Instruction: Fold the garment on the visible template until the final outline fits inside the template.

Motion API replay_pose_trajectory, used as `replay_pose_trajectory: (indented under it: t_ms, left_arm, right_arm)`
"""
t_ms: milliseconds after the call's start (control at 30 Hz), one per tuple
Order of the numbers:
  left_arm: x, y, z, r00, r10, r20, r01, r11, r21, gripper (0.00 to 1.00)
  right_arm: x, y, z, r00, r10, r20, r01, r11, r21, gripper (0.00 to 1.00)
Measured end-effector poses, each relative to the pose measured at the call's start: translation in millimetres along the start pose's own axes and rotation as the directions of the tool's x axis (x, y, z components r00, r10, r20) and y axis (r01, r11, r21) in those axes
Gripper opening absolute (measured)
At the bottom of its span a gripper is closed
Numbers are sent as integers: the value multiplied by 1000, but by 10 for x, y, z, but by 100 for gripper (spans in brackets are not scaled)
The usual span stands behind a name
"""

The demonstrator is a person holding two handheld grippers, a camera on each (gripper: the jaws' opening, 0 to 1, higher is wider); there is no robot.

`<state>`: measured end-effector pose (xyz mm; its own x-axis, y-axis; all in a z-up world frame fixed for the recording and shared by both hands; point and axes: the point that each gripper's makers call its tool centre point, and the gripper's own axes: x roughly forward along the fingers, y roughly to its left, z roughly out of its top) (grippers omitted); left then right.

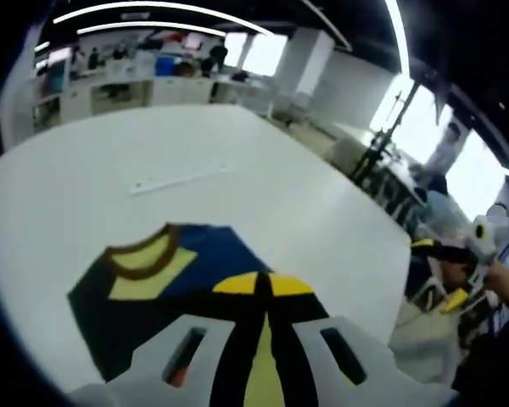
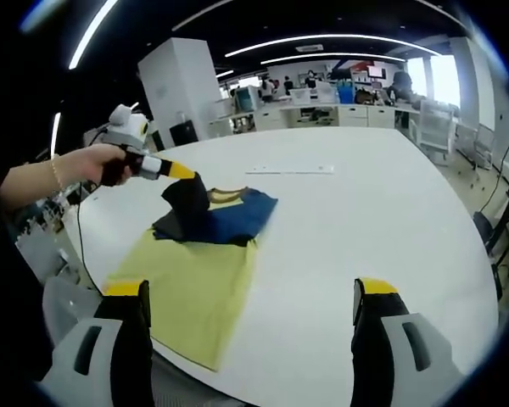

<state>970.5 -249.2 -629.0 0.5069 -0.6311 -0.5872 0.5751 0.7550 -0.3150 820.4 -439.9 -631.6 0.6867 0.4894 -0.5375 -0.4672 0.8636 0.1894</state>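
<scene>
The navy, blue and yellow short-sleeved garment [image 2: 205, 254] lay on the round white table [image 2: 382, 212], toward its left near edge in the right gripper view. The left gripper [image 2: 187, 176], held in a person's hand [image 2: 93, 165], had its yellow-tipped jaws closed on a dark fold of the cloth, lifted clear of the table. That lift probably served to carry the navy part over the rest as a fold. In the left gripper view the pinched cloth ran up between the jaws of the same gripper [image 1: 259, 292], with the brown-trimmed collar [image 1: 144, 254] beyond.

The right gripper [image 2: 250, 309] hung wide open with nothing in it, near the yellow hem, likely waiting to pin or take a corner.

The garment's long axis ran from near-left to far-right, collar pointing far. A thin white ruler-like strip [image 2: 290, 170] lay well apart, farther across the table. I could not make out the template.
</scene>
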Motion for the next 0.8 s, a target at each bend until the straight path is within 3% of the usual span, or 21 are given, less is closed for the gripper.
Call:
replay_pose_trajectory:
  t_ms: [400,800]
  left_arm:
    - [418,-95,-136,999,-4,-34,2,999,-43,0]
    - [666,-172,-358,997,0,-73,-6,997,-73,0]
  right_arm:
    - [40,-45,-29,1000,9,-10,-9,1000,2,99]
    - [140,-13,-114,998,33,-48,-34,999,-13,99]
